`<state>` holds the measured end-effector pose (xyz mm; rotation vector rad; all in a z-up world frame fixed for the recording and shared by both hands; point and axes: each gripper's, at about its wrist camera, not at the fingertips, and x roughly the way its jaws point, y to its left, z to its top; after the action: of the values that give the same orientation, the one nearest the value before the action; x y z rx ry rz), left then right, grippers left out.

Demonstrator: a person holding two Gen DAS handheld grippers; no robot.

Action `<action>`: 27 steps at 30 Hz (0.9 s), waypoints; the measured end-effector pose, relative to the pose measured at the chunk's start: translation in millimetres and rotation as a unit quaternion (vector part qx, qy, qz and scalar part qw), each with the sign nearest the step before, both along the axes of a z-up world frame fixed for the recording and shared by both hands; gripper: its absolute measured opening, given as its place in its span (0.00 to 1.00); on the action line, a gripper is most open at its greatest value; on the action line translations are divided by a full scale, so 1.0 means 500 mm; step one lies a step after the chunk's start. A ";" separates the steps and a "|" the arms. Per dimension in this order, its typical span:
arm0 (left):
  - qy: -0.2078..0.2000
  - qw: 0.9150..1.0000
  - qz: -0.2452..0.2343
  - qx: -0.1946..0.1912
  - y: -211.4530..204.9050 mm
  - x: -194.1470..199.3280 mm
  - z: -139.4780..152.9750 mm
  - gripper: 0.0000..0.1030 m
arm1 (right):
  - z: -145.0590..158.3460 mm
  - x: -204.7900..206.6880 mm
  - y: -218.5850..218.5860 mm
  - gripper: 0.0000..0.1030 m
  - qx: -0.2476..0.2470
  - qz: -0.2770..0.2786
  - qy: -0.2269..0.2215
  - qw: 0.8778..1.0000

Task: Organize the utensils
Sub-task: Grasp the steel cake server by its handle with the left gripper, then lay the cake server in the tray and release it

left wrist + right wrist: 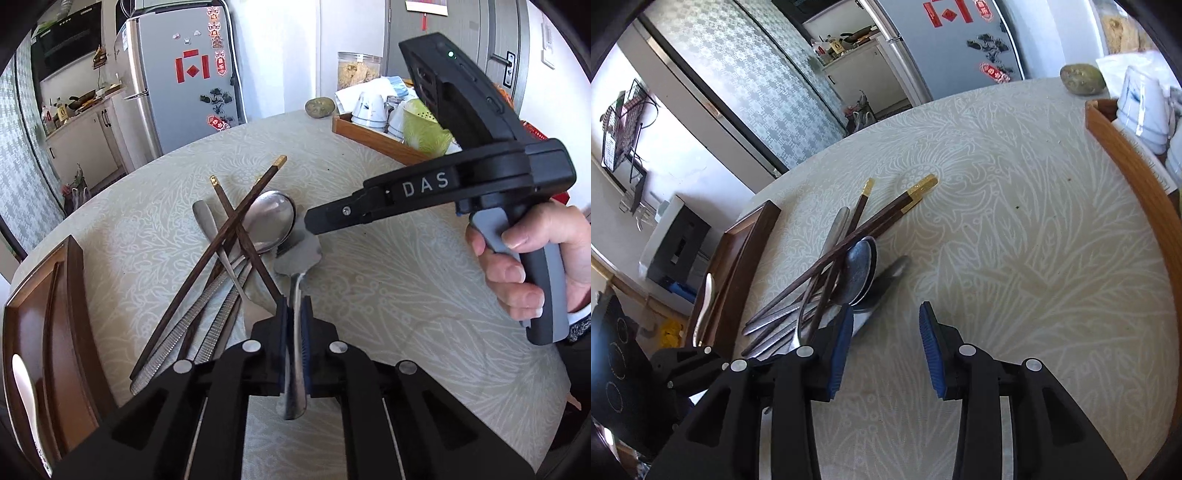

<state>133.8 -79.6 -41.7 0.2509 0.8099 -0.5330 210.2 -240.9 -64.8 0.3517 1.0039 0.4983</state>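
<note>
Only the left wrist view shows the left claw pinching a metal spoon by its handle, the bowl blurred and raised just ahead of the pads. To its left lies the pile of chopsticks and spoons on the surface, beside a dark wooden tray (a white spoon inside, partly cut off). The right wrist view shows the right claw spread wide, holding nothing, the pile just left of it.
</note>
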 end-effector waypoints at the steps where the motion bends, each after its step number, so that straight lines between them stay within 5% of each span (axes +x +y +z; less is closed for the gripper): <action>1: -0.001 1.000 0.000 -0.004 0.000 -0.003 0.003 0.08 | 0.000 -0.001 -0.001 0.37 0.004 -0.002 0.001 1.000; 5: -0.004 1.000 -0.011 -0.012 -0.013 -0.014 0.007 0.07 | -0.002 0.001 -0.009 0.35 0.021 -0.010 0.008 1.000; 7: -0.005 1.000 -0.018 -0.006 -0.023 -0.018 0.005 0.06 | -0.001 0.000 -0.007 0.15 0.013 -0.012 0.004 1.000; 18: -0.010 1.000 -0.013 -0.008 -0.011 -0.041 0.014 0.06 | 0.055 -0.019 0.029 0.10 0.000 -0.001 -0.029 1.000; 27: -0.045 0.997 0.055 -0.013 0.124 -0.071 0.079 0.06 | 0.147 -0.011 0.225 0.10 -0.047 0.069 -0.071 0.994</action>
<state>98.2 -17.7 -2.4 0.2045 0.7240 -0.4253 204.6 -128.1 8.7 0.1608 0.9131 0.5911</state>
